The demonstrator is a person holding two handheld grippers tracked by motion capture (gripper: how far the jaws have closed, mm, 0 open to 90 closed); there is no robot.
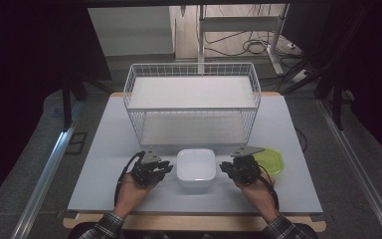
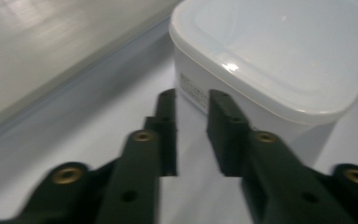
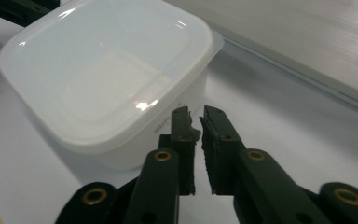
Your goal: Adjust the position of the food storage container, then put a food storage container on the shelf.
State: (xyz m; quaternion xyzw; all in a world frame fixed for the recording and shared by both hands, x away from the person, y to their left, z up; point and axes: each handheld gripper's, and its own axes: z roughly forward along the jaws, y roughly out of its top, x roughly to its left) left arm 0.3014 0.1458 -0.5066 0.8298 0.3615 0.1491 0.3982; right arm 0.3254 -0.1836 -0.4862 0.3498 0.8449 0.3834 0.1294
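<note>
The tub (image 1: 196, 168) sits on the table (image 1: 104, 164), directly in front of the wire rack (image 1: 192, 102). The left gripper (image 1: 151, 172) lies just left of the tub, the right gripper (image 1: 242, 169) just right. The lid (image 1: 271, 160) lies right of the tub, beyond the right gripper.

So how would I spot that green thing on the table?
Find the white wire basket at the table's middle. In front of it, right of the white square container, the green lid lies flat behind the right gripper. It is the one coloured item.
</note>
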